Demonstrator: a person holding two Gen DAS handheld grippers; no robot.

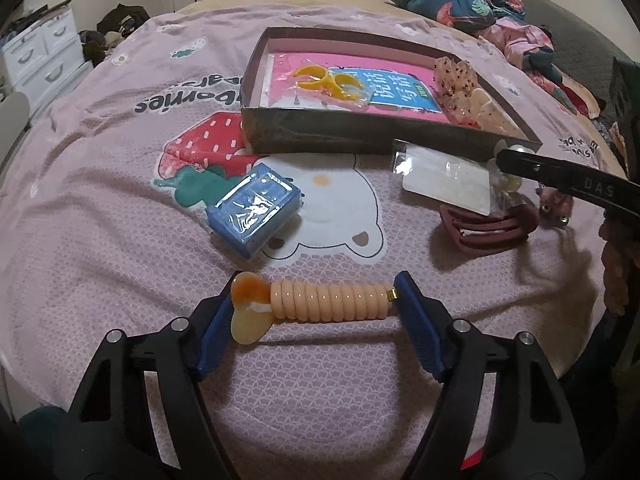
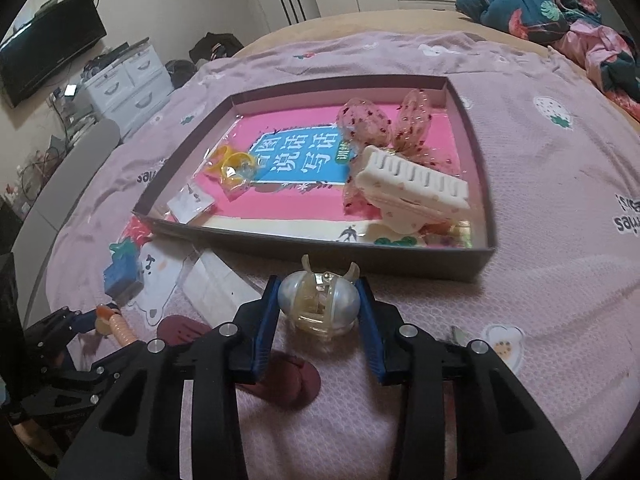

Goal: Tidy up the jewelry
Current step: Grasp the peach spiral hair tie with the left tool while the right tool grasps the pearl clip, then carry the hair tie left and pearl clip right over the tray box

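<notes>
Our left gripper [image 1: 316,306] clamps the peach coil hair tie [image 1: 328,300] end to end. Right gripper [image 2: 320,304] pinches the pearly hair claw [image 2: 318,300], box [image 2: 400,264] at 12 o'clock.

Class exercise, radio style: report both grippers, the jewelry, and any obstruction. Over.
Left gripper shut on peach coil hair tie. Right gripper shut on pearl claw clip. Tray ahead, path clear.

A: Box wall [image 2: 312,250] stands just ahead of the right gripper [image 2: 318,300]; bedspread [image 2: 540,300] to its right lies bare.

B: Left side crowded. Blue packet [image 1: 254,210], clear sleeve [image 1: 444,176] and maroon clip [image 1: 486,230] lie between left gripper [image 1: 316,300] and box. A bare lane runs between packet and sleeve.
</notes>
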